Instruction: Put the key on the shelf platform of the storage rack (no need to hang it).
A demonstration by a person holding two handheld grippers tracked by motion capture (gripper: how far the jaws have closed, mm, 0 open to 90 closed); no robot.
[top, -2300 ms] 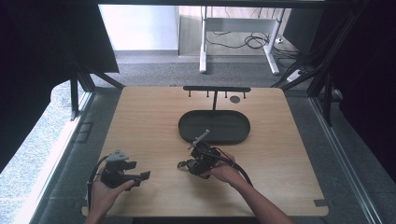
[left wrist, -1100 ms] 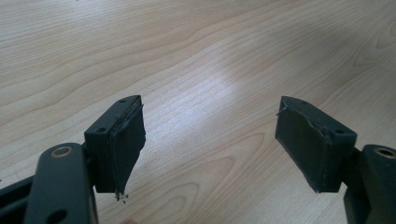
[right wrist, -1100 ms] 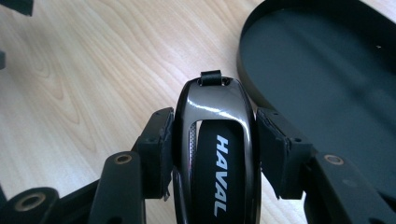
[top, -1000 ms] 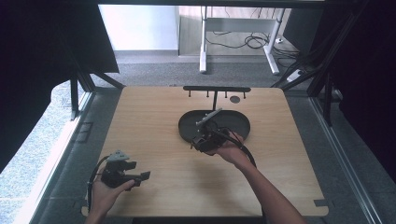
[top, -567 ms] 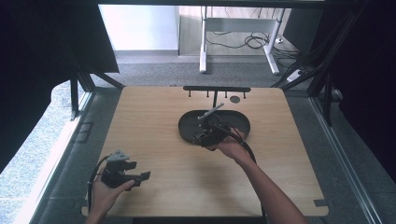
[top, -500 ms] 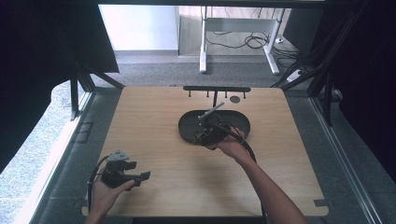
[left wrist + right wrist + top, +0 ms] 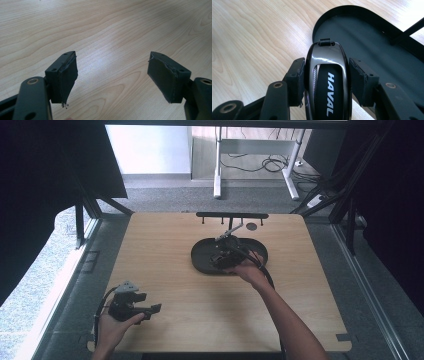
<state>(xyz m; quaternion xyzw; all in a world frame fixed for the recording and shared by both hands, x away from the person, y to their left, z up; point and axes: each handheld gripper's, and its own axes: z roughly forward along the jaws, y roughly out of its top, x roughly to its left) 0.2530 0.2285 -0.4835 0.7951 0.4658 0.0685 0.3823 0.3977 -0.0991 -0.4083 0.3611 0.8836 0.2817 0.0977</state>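
The right tongs [image 7: 325, 75] pinched a glossy black HAVAL car key fob [image 7: 327, 82] and had carried it from the pale wooden desk [image 7: 165, 250] over the black oval tray [image 7: 202, 257]. The left tongs [image 7: 112, 77] stayed spread and empty near the desk's front left corner.
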